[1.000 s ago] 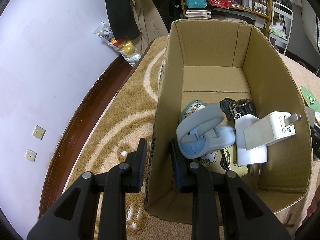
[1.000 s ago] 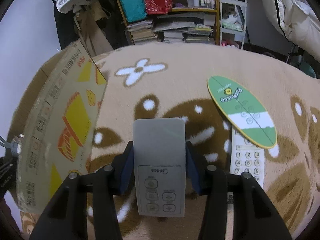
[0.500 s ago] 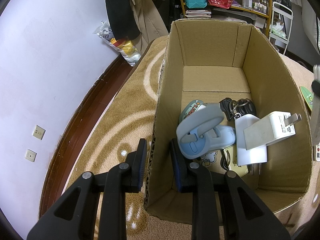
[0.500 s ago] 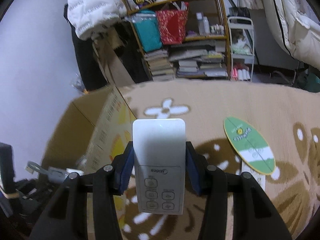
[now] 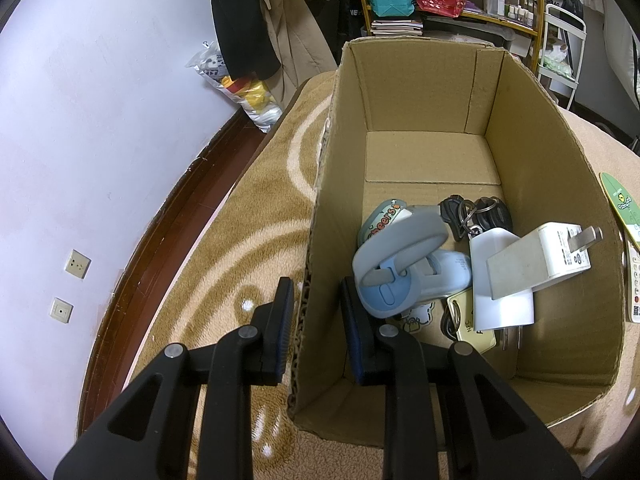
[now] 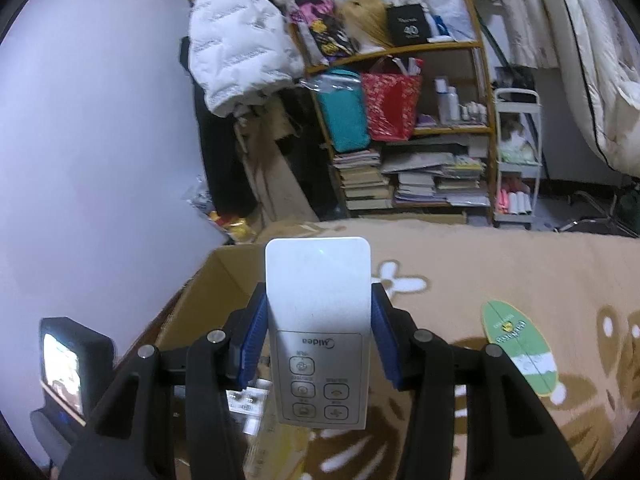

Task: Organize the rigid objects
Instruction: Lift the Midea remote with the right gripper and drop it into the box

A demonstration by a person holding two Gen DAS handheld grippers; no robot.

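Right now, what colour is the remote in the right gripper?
White to pale grey, with grey-outlined buttons: the remote in the right gripper, clearest in the right wrist view.

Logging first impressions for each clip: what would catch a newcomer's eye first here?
The white remote clamped upright in the right tool, held above the cardboard box. Next, the box itself, with a blue-grey tape dispenser and a white charger piled inside, and the left tool straddling its left wall.

Two wrist views, shared box [image 5: 520, 128]
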